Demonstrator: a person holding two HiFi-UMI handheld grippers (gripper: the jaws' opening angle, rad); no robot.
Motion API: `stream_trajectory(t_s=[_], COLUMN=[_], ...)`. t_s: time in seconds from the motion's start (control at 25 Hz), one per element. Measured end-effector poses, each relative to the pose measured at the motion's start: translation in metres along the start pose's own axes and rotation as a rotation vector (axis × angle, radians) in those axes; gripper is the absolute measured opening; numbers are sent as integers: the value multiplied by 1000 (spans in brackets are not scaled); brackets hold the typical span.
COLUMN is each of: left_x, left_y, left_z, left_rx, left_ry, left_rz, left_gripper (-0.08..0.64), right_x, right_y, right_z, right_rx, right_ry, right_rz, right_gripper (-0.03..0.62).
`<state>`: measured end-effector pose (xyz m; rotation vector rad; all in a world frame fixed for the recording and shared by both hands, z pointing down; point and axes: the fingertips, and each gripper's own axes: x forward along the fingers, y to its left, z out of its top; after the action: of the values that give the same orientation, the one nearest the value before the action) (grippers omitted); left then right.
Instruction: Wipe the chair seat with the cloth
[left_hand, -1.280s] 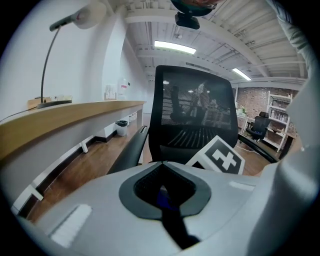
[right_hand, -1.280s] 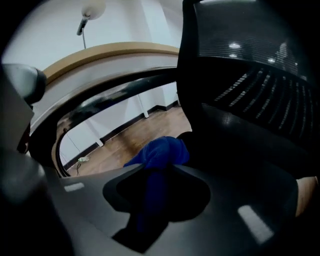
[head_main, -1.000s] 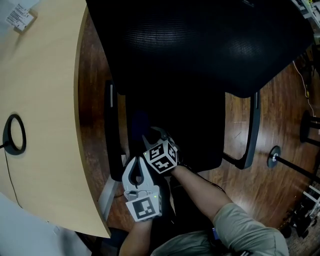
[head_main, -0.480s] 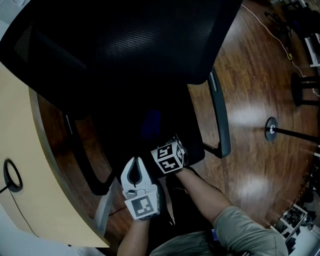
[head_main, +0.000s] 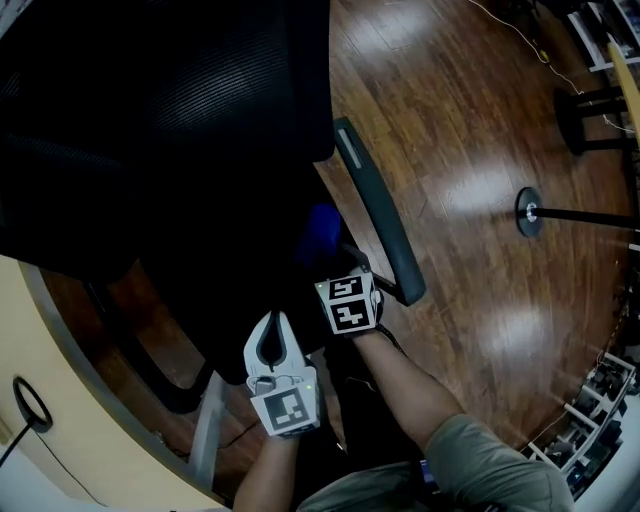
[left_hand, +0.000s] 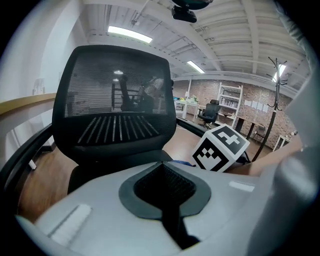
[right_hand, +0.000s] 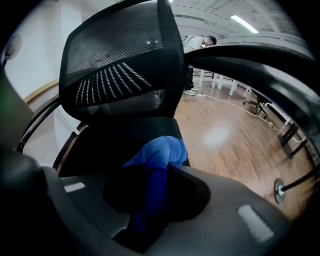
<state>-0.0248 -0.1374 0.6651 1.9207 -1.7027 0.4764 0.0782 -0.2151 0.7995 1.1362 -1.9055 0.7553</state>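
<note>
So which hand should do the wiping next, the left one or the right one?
Probably the right. Its tool is clamped on the blue cloth, with the chair seat right in front of it. The left tool is shut with nothing in it, so it has nothing to wipe with.

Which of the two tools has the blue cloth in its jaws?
The right tool: it is shut on the blue cloth, which bunches out ahead of its jaws. The left tool has its jaws together, nothing between them.
</note>
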Motion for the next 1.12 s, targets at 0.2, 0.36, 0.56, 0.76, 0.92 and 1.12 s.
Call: stream_trajectory(t_s=[0.2, 0.36, 0.56, 0.76, 0.92, 1.12], left_x=[12, 14, 7, -17, -45, -90], left_y=[-10, 7, 19, 44, 77, 112], left_z=[-16, -27, -37, -35, -30, -50], left_rx=[14, 8, -19, -54, -91, -179], left_ry=[25, 27, 39, 20, 1, 2], left_rz=[-20, -1, 15, 63, 161, 274], left_gripper=[5, 5, 5, 5, 5, 5], right_x=[6, 14, 15, 2, -1, -6], right_y=[-34, -32, -27, 23, 113, 225], right_z=[-26, -34, -34, -13, 6, -7], right_rx=[79, 77, 56, -53, -240, -454], right_ry=[39, 55, 51, 11, -19, -28], right_rz=[-71, -82, -101, -36, 137, 357], right_gripper=[100, 100, 101, 101, 103, 103])
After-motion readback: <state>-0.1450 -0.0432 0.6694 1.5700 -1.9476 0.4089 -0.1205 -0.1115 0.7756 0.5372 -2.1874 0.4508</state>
